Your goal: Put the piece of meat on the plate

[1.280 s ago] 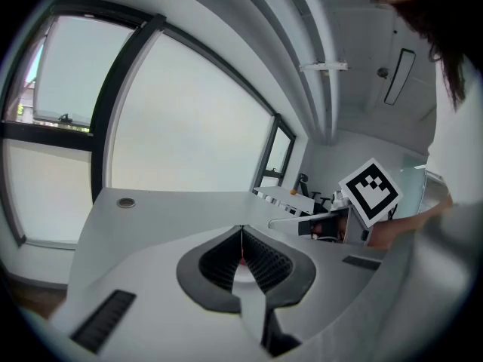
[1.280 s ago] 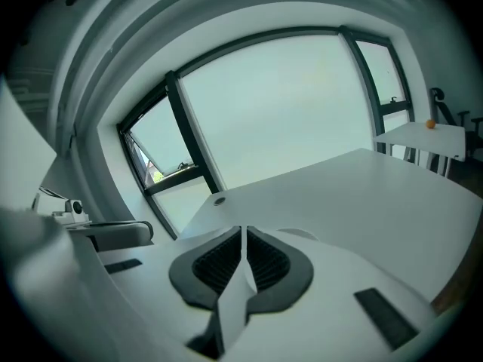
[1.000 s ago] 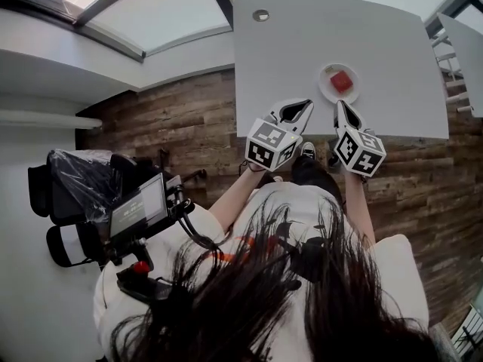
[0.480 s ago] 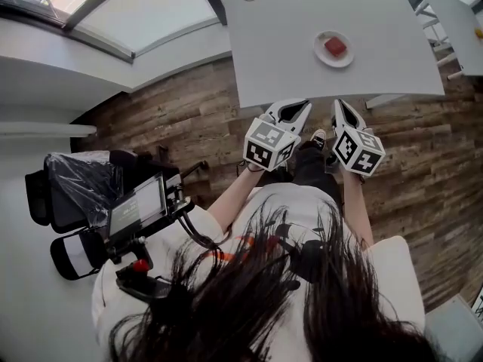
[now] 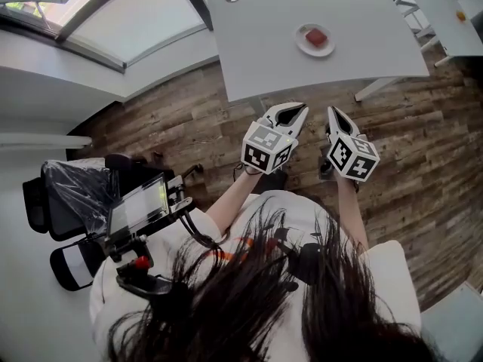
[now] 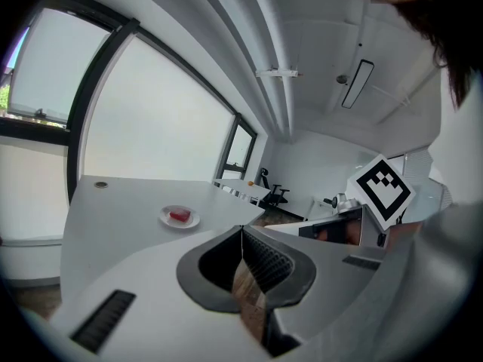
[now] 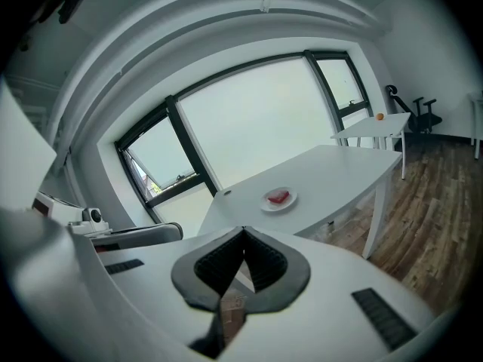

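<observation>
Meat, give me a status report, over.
Shut and empty: left hand-held gripper, right hand-held gripper. Done: meat on plate, on table. Nothing in the way.

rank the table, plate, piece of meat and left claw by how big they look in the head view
1. table
2. left claw, though it is much nearer the camera
3. plate
4. piece of meat, lying on the plate

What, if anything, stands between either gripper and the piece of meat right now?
Nothing visible. The piece of meat lies on the plate on the table. The left gripper and right gripper, both shut and empty, hang short of the table's near edge, with only bare tabletop and floor between.
</observation>
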Demonstrator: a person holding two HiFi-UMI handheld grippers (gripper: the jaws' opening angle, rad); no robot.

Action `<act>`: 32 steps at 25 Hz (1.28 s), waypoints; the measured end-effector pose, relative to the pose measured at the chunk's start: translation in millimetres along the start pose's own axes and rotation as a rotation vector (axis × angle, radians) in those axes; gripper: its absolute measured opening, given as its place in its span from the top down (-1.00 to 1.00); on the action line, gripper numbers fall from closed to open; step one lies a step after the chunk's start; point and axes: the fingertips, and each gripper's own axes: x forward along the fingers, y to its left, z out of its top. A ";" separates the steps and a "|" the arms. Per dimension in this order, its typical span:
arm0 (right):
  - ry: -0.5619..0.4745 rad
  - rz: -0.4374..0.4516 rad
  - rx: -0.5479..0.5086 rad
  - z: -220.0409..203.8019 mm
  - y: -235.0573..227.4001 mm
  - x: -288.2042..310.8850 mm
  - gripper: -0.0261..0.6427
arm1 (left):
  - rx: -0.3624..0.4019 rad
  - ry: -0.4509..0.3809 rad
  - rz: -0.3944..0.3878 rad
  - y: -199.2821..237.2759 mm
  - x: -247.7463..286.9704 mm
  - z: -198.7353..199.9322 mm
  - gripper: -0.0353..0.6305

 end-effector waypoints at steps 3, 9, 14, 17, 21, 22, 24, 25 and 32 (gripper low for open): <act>-0.016 0.017 0.003 -7.1 -0.9 -24.5 0.90 | 0.008 -0.004 0.009 -25.2 -8.3 -7.4 0.88; -0.033 0.060 0.018 -25.7 -10.6 -85.3 0.90 | 0.018 -0.011 0.047 -85.4 -25.7 -29.4 0.87; -0.009 0.099 0.007 -38.5 -10.9 -112.9 0.90 | -0.009 -0.015 0.081 -116.0 -37.5 -44.9 0.87; -0.006 0.141 -0.013 -56.6 -9.6 -153.4 0.90 | -0.018 -0.026 0.114 -156.6 -54.6 -63.5 0.88; 0.014 0.176 -0.020 -83.4 -9.0 -195.3 0.90 | -0.033 -0.017 0.134 -201.1 -73.0 -90.3 0.88; 0.019 0.181 -0.016 -89.8 -9.5 -203.8 0.90 | -0.034 -0.011 0.135 -210.4 -76.6 -96.0 0.88; 0.026 0.189 -0.006 -100.5 -10.4 -218.5 0.90 | -0.032 -0.001 0.138 -227.1 -83.7 -104.6 0.88; 0.028 0.193 -0.003 -104.7 -10.3 -224.7 0.90 | -0.032 0.001 0.140 -234.1 -87.5 -107.4 0.88; 0.024 0.215 0.022 -122.7 -3.8 -251.1 0.90 | -0.008 0.018 0.149 -262.4 -109.2 -118.1 0.88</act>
